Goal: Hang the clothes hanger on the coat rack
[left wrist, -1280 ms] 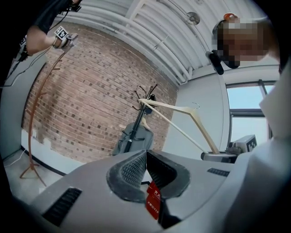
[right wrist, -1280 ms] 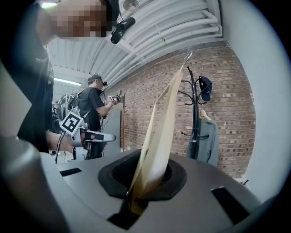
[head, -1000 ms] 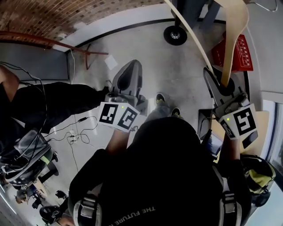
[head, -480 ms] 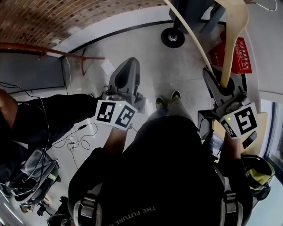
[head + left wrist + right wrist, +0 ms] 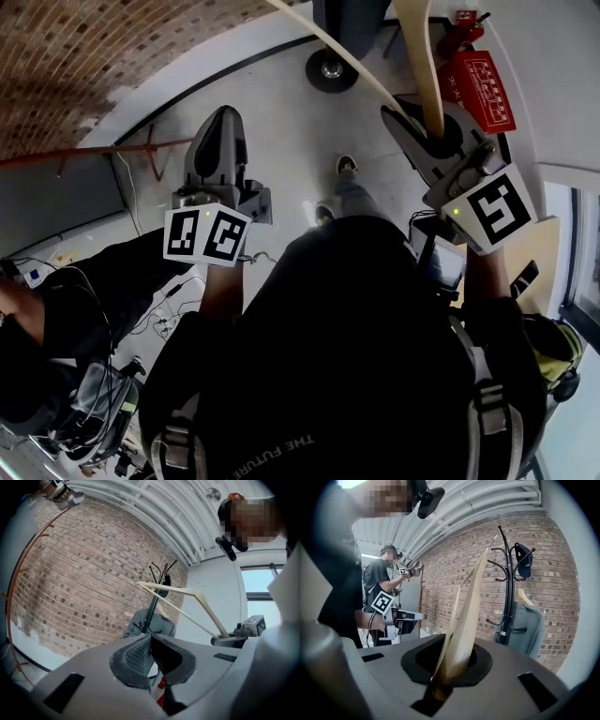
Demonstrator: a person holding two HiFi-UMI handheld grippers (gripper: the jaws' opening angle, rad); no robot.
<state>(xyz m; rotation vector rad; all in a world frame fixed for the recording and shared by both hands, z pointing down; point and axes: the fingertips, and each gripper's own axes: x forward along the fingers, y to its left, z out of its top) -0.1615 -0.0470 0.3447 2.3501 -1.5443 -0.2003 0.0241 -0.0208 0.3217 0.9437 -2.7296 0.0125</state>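
The right gripper (image 5: 451,665) clamps one arm's end of the wooden hanger (image 5: 469,611) between its fingers; the left gripper (image 5: 151,653) is closed on nothing

Pale wooden clothes hanger (image 5: 468,616) with thin lower bar and small metal hook sticking up and away from right gripper (image 5: 452,667), one shoulder end sitting pinched between jaws. In head view, hanger (image 5: 427,66) reaching forward above floor.

Black metal coat rack (image 5: 506,583) standing upright before brick wall (image 5: 553,564), curved hooks branching at top and midway. Dark cap (image 5: 524,559) hanging on upper hook, grey jacket (image 5: 527,625) hanging lower. Hanger not hanging on rack; showing apart from it in right gripper view.
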